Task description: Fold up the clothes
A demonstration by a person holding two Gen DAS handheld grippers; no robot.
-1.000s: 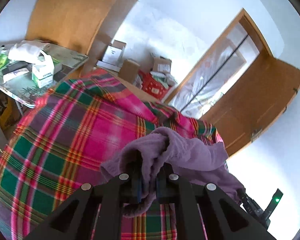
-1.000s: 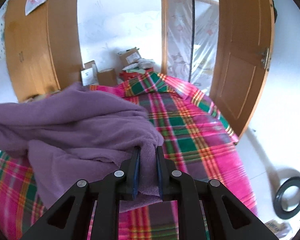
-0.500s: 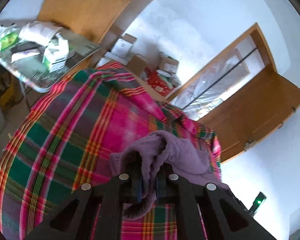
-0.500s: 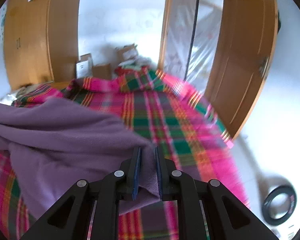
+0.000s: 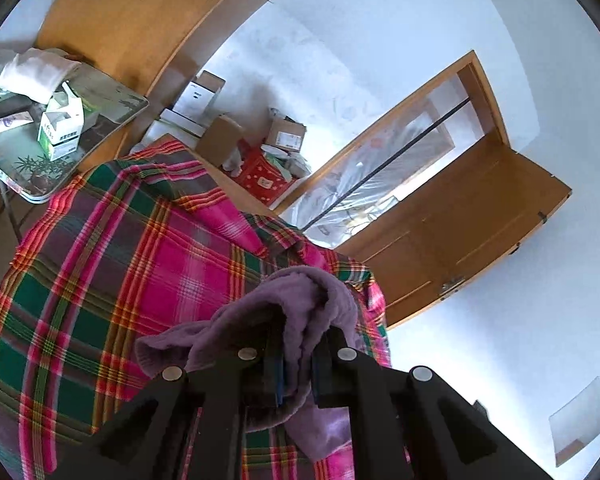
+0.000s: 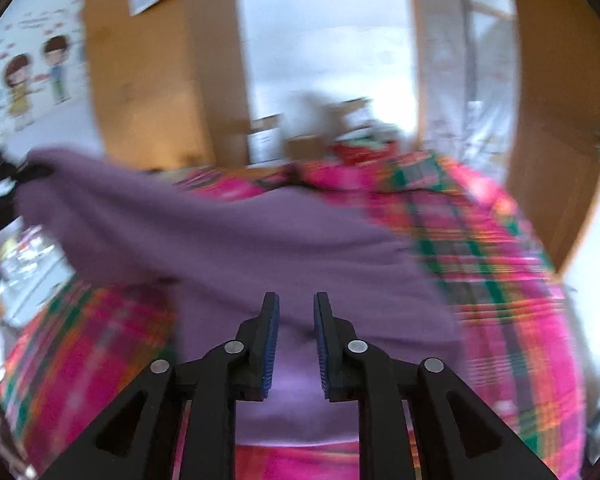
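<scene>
Purple garment point(image 5: 320, 304): soft, fuzzy knit, held above the plaid bedspread point(image 5: 112, 280). One bunched edge is pinched in the closed jaws of the left gripper point(image 5: 298, 364); its lower part is cut off behind the fingers. Right gripper point(image 6: 296, 340): jaws parted, cloth point(image 6: 236, 248) lying between and beyond them, grip not discernible; view motion-blurred. Bedspread: woven pink-green check. Bench point(image 5: 112, 120) at left, cluttered with cartons.
</scene>
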